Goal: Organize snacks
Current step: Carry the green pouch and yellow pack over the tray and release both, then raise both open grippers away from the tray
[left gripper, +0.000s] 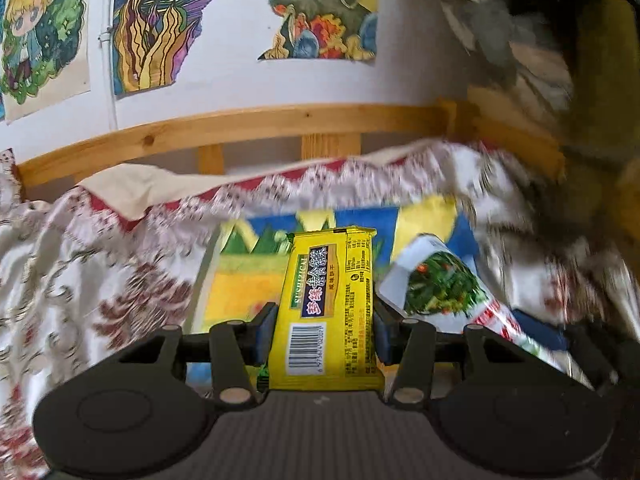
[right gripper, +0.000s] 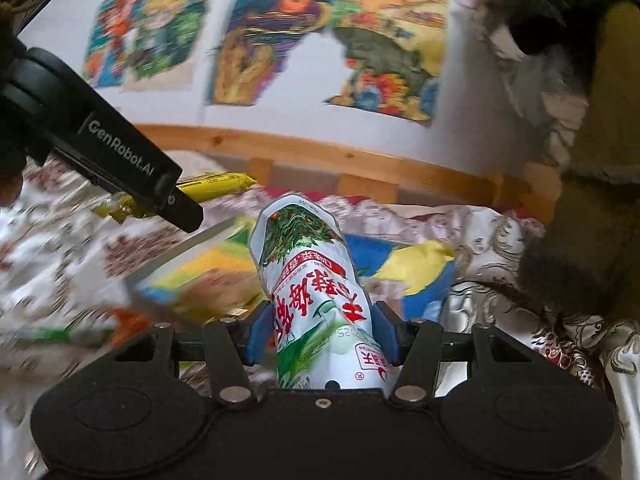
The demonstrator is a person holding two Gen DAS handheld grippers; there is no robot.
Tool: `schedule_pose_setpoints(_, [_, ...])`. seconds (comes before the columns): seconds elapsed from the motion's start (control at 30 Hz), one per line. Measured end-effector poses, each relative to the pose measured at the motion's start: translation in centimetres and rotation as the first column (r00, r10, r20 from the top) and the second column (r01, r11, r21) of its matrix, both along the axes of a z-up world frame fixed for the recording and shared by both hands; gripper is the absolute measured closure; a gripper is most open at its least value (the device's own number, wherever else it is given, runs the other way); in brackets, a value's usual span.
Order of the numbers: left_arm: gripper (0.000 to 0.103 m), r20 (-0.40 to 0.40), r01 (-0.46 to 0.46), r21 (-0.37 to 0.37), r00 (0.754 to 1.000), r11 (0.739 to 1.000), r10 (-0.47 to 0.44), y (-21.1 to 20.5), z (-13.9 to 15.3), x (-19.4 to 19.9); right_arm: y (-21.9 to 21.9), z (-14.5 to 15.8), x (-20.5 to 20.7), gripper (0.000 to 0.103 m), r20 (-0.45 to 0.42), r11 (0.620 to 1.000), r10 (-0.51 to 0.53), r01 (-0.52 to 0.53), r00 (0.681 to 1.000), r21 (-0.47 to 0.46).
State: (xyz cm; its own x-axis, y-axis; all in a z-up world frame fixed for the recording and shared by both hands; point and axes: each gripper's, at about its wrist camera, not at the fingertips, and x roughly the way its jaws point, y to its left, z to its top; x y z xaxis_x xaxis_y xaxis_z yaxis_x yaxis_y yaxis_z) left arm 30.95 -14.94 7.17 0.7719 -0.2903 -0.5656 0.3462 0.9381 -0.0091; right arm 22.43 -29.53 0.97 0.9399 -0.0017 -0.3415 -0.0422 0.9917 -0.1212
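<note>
Mid-task: left tongs [left gripper: 324,330] clamp a yellow packet [left gripper: 330,304], right tongs [right gripper: 322,330] clamp a white pouch [right gripper: 316,300], both held above a colourful box [right gripper: 208,276] on the bed [left gripper: 80,280], neither yet placed.

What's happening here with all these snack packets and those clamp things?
A person is sorting snacks with a handheld gripper in each hand. The left gripper is clamped on a yellow biscuit packet, and the right gripper is clamped on a white seaweed snack pouch. Both are held up above a colourful box lying on a patterned bedspread. Neither packet has been set down yet.
</note>
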Motion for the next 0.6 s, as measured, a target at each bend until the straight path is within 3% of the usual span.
schedule_pose_setpoints(0.23, [0.051,-0.044,-0.02,0.023,0.999,1.0,0.021,-3.4,-2.7,6.2,-3.6,-1.1,5.8,0.047,-0.023,0.991,-0.085,0.087,0.996,0.106])
schedule_pose_setpoints(0.43, [0.051,-0.113,-0.062,0.026,0.991,0.998,0.065,-4.2,-6.4,8.7,-3.9,-4.2,7.3,0.047,-0.028,0.989,-0.118,0.12,0.993,0.083])
schedule_pose_setpoints(0.6, [0.051,-0.13,-0.075,0.049,0.988,0.996,0.081,-4.4,-8.0,8.8,-3.1,-4.6,8.0,0.043,-0.024,0.994,-0.099,0.1,0.995,0.046])
